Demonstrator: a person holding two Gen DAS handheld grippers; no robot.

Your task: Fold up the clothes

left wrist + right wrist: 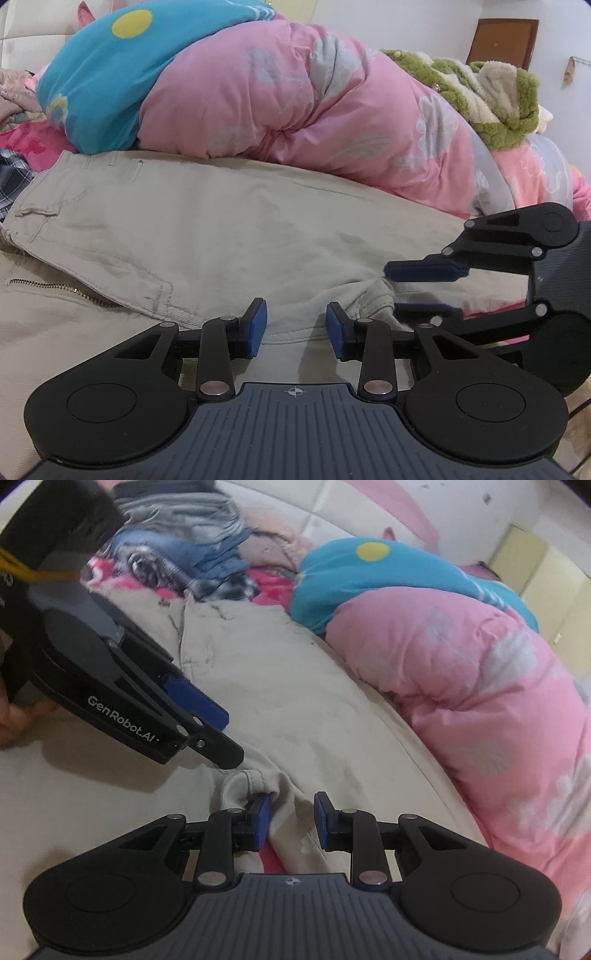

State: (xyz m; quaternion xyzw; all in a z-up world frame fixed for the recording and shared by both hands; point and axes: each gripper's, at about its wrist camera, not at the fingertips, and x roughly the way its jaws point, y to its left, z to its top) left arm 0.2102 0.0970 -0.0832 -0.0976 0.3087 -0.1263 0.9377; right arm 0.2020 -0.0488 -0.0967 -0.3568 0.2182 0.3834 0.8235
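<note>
Beige trousers (221, 221) lie spread across the bed, with the zip (55, 288) at the left and a bunched leg cuff (369, 299) near both grippers. My left gripper (297, 326) is open just above the fabric beside the cuff, with nothing clamped. My right gripper (417, 290) comes in from the right, open, one finger above the cuff and one below. In the right wrist view the trousers (295, 701) run away from me. The right gripper (291, 819) straddles the leg end, its left pad against the cuff (255, 779). The left gripper (221, 734) hovers over it.
A thick pink quilt (314, 122) with a blue part (103, 74) lies along the far side of the trousers. A green fleece (491, 99) sits on it. A pile of clothes (184, 554) is at the head end. A hand (11, 720) holds the left gripper.
</note>
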